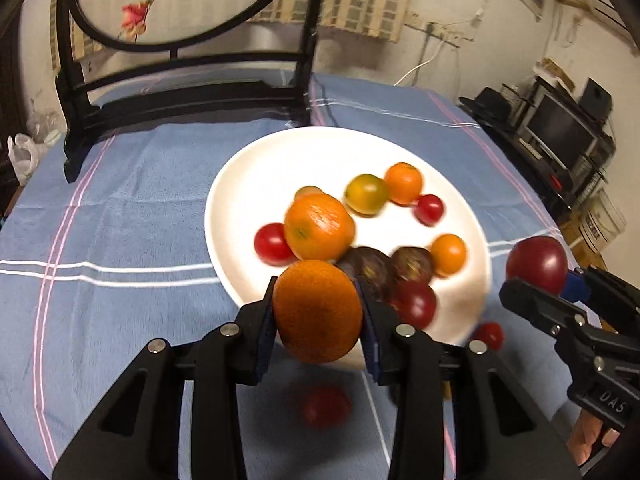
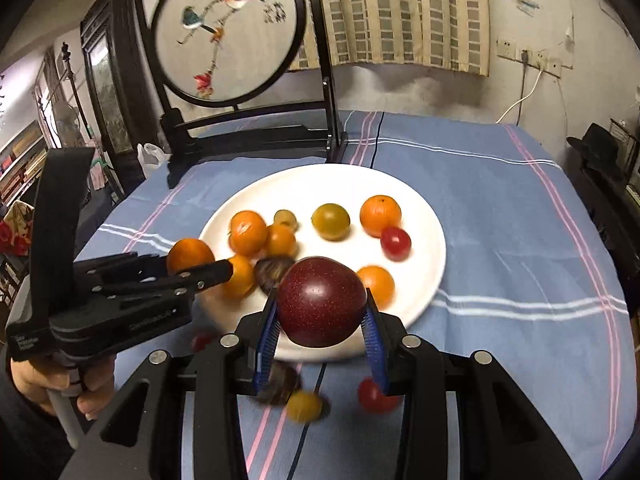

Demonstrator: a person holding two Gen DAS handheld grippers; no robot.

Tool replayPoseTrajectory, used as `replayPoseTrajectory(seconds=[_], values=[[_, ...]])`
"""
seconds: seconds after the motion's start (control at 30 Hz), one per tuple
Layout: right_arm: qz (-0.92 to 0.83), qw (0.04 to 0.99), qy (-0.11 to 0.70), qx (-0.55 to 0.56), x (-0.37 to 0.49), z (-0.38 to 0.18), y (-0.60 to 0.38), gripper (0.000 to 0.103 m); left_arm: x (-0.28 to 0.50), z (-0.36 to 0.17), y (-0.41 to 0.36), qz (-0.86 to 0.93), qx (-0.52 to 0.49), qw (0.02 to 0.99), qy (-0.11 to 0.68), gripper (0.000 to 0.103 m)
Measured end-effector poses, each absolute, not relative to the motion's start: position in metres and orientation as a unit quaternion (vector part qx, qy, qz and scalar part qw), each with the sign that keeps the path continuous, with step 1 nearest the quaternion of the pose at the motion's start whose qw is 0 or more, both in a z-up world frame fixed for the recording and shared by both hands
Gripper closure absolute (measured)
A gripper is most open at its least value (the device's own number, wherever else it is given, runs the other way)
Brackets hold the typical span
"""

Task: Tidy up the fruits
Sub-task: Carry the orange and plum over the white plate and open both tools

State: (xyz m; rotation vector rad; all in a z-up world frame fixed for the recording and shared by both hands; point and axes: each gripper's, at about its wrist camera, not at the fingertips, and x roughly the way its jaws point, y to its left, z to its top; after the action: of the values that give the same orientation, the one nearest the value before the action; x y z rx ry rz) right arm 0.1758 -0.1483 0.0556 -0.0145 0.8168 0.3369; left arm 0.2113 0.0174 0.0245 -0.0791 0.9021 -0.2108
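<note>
The left gripper [image 1: 318,312] clamps an orange [image 1: 318,311] between its 2 pads, above the near rim of the white plate [image 1: 256,168]. The right gripper [image 2: 322,320] holds a dark red plum [image 2: 322,301] over the plate's near edge. Both fruits are round, with no clear long axis. Several small fruits lie on the plate; a red tomato [image 2: 374,394] lies on the blue cloth [image 2: 500,240] nearby.

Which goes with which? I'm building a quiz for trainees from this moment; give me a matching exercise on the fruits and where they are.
Things:
1. orange
2. dark red plum
3. yellow-green tomato
4. small yellow fruit

Places:
A. on the blue tablecloth, off the plate
B. clamped in the left gripper
C. lying on the white plate
D. clamped in the right gripper

Pairs: 1-B, 2-D, 3-C, 4-A
</note>
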Motion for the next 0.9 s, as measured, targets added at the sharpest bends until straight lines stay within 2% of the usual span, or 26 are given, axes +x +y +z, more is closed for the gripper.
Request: replayPoseTrajectory(seconds=[0.33,0.37,0.4,0.43,0.47,0.63,0.73,0.9], values=[[0.151,0.895,0.419,-0.014,0.24,0.025,-0.142,0.062,0.255,0.021,0.015,-0.073,-0.012,0.9,0.429,0.067],[0.15,0.895,0.419,-0.014,0.243,0.024,-0.142,0.062,0.258,0.021,0.015,-0.07,-0.013,0.9,0.43,0.062],[0.153,0.895,0.419,-0.01,0.245,0.025,-0.142,0.054,0.26,0.021,0.014,-0.068,-0.015,0.901,0.429,0.056],[0.155,0.895,0.417,-0.006,0.245,0.025,-0.142,0.043,0.261,0.022,0.014,-0.066,-0.016,0.902,0.427,0.042],[0.153,0.9,0.409,-0.002,0.243,0.028,-0.144,0.041,0.261,0.024,0.012,-0.059,-0.014,0.904,0.422,0.033],[0.158,0.904,0.397,0.003,0.232,0.039,-0.149,0.041,0.253,0.036,0.01,-0.057,-0.016,0.911,0.407,0.031],[0.16,0.906,0.392,0.003,0.22,0.045,-0.156,0.041,0.239,0.048,0.011,-0.055,-0.016,0.919,0.391,0.022],[0.155,0.909,0.387,0.009,0.189,0.052,-0.174,0.037,0.207,0.065,0.014,-0.06,-0.02,0.924,0.376,0.018]])
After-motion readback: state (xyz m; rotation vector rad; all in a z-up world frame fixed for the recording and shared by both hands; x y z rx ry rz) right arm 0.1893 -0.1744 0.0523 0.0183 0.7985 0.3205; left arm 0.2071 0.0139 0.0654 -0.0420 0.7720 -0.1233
